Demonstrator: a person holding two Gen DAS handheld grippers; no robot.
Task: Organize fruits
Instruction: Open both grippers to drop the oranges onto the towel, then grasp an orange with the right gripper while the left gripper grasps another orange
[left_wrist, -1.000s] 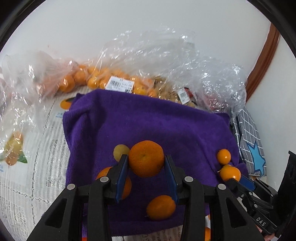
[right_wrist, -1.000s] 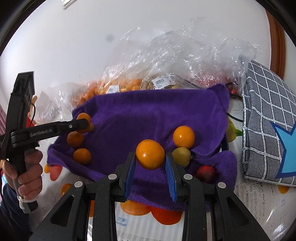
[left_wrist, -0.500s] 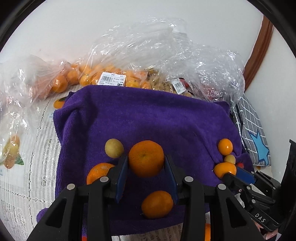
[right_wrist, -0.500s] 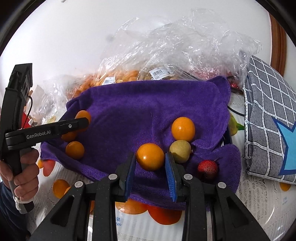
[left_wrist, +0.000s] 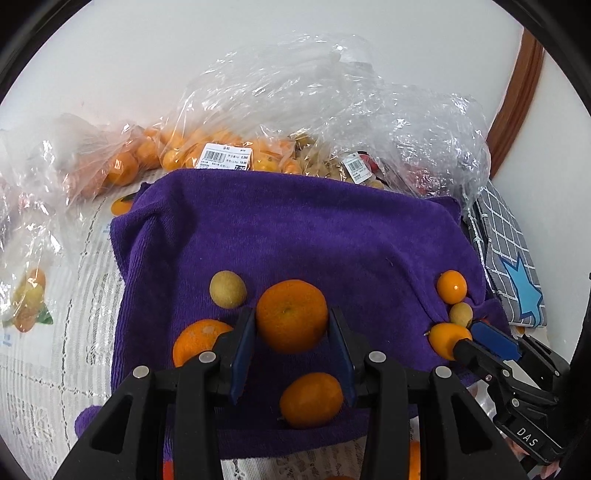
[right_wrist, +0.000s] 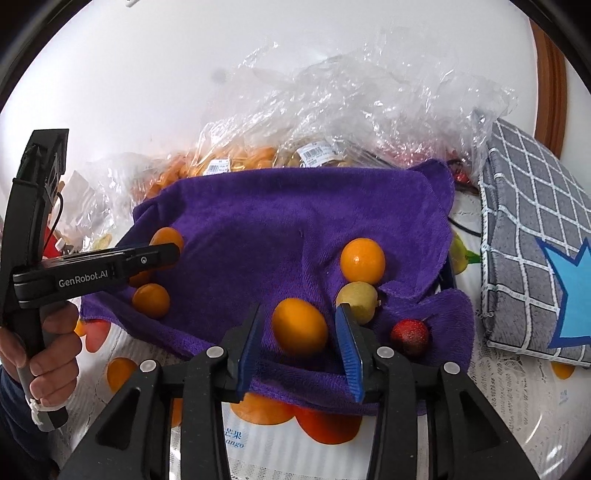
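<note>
A purple towel (left_wrist: 303, 236) (right_wrist: 280, 221) lies on the table. My left gripper (left_wrist: 291, 321) is shut on a large orange tangerine (left_wrist: 291, 315) just above the towel's front left part. Around it lie a yellow-green fruit (left_wrist: 227, 294), an orange (left_wrist: 197, 341) and another orange (left_wrist: 311, 399). My right gripper (right_wrist: 297, 326) is open, with a smooth orange kumquat (right_wrist: 300, 326) lying on the towel between its jaws with gaps on both sides. Next to it lie a yellow-green fruit (right_wrist: 357, 301), another kumquat (right_wrist: 362, 260) and a red strawberry (right_wrist: 410, 332).
Clear plastic bags of oranges and other fruit (left_wrist: 229, 147) (right_wrist: 295, 147) pile up behind the towel against the white wall. A grey checked cushion with a blue star (right_wrist: 535, 240) (left_wrist: 513, 266) lies to the right. The tablecloth has printed fruit pictures (right_wrist: 325, 421).
My right gripper has opened and let go of the kumquat, which now rests on the towel. Both grippers have come lower and closer to the towel. The left still holds the tangerine.
</note>
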